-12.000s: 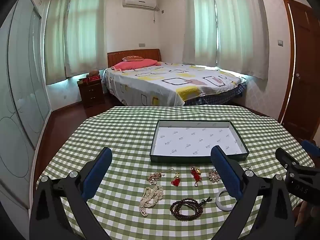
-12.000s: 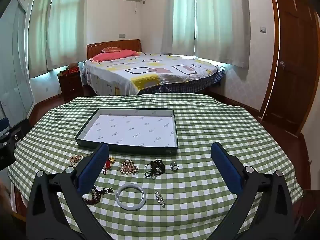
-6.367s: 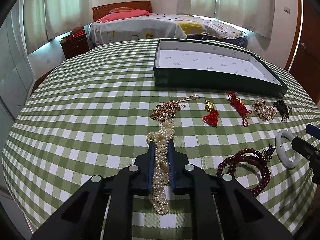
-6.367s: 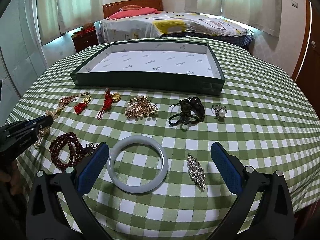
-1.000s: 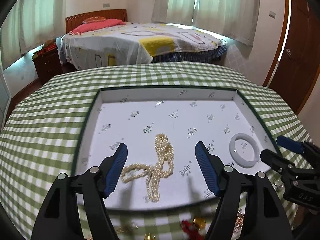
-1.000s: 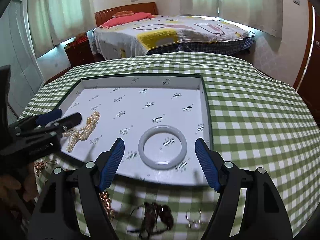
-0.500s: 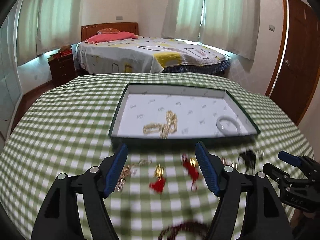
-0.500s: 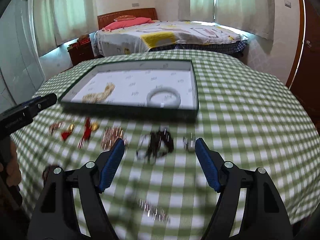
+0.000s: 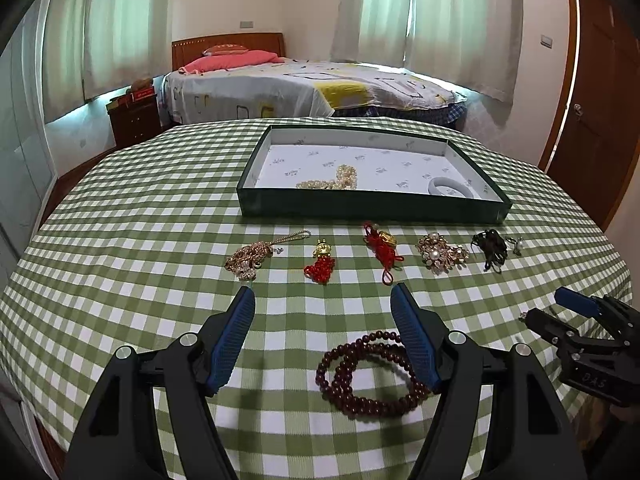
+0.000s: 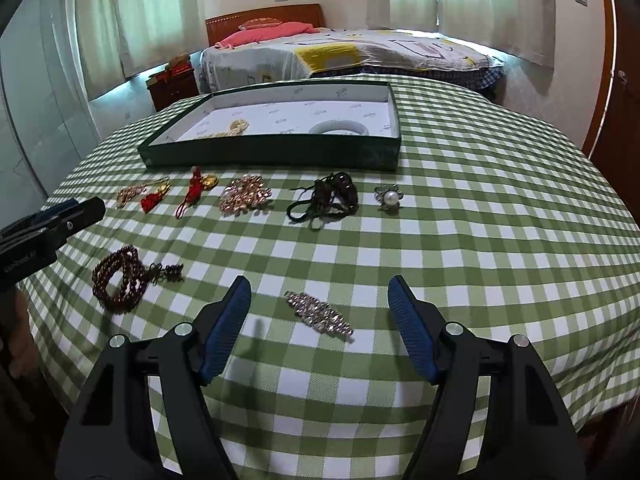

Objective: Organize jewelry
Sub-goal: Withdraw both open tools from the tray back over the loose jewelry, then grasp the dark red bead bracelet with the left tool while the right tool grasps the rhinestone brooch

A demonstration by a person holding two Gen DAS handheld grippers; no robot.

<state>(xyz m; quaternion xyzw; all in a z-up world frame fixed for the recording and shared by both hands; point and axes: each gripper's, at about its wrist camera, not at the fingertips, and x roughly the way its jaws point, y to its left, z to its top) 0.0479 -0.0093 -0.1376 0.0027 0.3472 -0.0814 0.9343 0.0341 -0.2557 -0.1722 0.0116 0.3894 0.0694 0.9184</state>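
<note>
A dark green tray holds a pearl necklace and a pale jade bangle. My left gripper is open and empty, low over the cloth, with a dark red bead bracelet between its fingers. My right gripper is open and empty, with a rhinestone brooch between its fingers. In a row before the tray lie a gold chain, a red tassel charm, a red knot charm, a pearl brooch, a black cord piece and a pearl ring.
The round table has a green checked cloth that drops off at the near edge. The right gripper shows at the right of the left wrist view. A bed, a nightstand and a wooden door stand behind.
Both grippers have pulled back from the tray, where the pearl necklace and the bangle now lie, and dropped low over the bead bracelet and the rhinestone brooch. Both stay open.
</note>
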